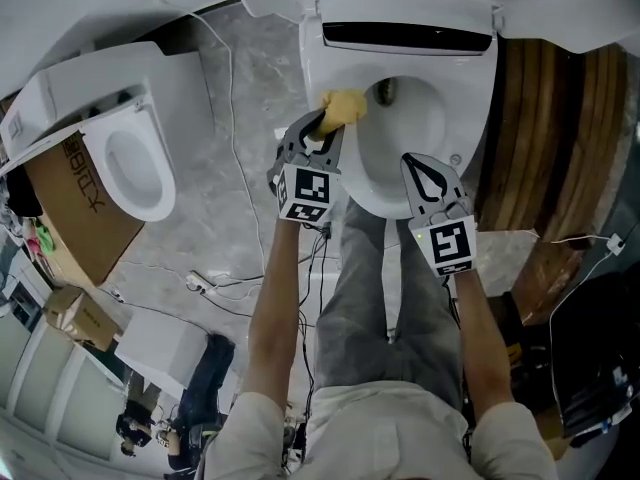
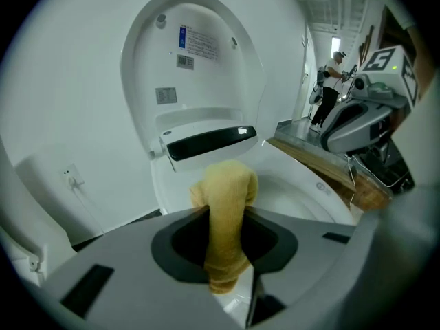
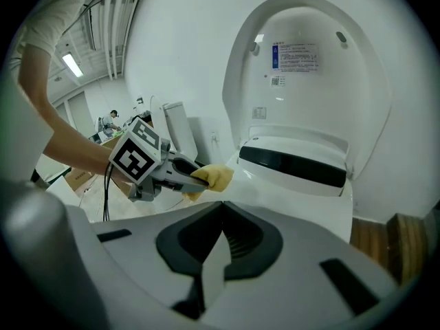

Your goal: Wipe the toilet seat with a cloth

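A white toilet seat [image 1: 470,98] rings the bowl, and its lid [image 2: 192,53] stands raised. My left gripper [image 1: 325,120] is shut on a yellow cloth [image 1: 346,107], which rests on the seat's left rim beside the bowl opening. In the left gripper view the cloth [image 2: 230,184] hangs pinched between the jaws of that gripper [image 2: 227,215]. My right gripper [image 1: 409,159] hovers over the seat's front right part, shut with nothing in it. The right gripper view shows its own tips [image 3: 221,206] meeting, and beyond them the left gripper [image 3: 187,179] with the cloth [image 3: 217,177].
A second toilet [image 1: 130,158] and a cardboard box [image 1: 80,218] stand to the left. Cables [image 1: 230,278] trail over the grey floor. Wooden boards [image 1: 545,148] lie right of the toilet. The person's legs [image 1: 390,298] stand just before the bowl.
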The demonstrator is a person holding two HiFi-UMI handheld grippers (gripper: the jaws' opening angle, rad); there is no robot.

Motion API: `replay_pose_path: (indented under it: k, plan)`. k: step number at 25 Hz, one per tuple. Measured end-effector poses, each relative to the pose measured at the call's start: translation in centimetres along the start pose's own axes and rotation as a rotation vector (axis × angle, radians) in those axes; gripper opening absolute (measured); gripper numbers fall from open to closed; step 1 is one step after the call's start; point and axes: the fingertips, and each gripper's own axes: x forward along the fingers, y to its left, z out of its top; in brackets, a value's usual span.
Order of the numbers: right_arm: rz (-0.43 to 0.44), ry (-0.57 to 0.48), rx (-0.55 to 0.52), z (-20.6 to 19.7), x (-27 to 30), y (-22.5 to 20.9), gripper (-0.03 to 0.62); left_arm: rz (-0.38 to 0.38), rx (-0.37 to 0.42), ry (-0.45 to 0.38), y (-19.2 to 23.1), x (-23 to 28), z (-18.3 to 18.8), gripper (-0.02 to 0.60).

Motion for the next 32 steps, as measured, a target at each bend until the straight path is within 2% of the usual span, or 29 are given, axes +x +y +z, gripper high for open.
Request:
replay_pose_path:
  k: [9, 17, 24, 32]
  plan:
    - [-0.058, 0.020, 0.037, -1.5, 0.1, -0.1, 0.008, -0.053, 0.106, 0.062, 0.6, 2.7, -2.2, 0.118]
    - [-0.078, 0.013, 0.043, -2.5, -0.9, 0.4, 0.008, -0.061, 0.136, 0.071, 0.2, 3.2, -3.0, 0.117]
    - [-0.041, 0.001, 0.031, -3.4, -2.1, 1.8, 0.008, -0.048, 0.133, 0.092, -1.2, 2.5, -4.3, 0.117]
    - [0.028, -0.002, -0.010, -4.9, -3.3, 3.7, 0.008, -0.020, 0.083, 0.096, -3.8, 1.3, -6.5, 0.117]
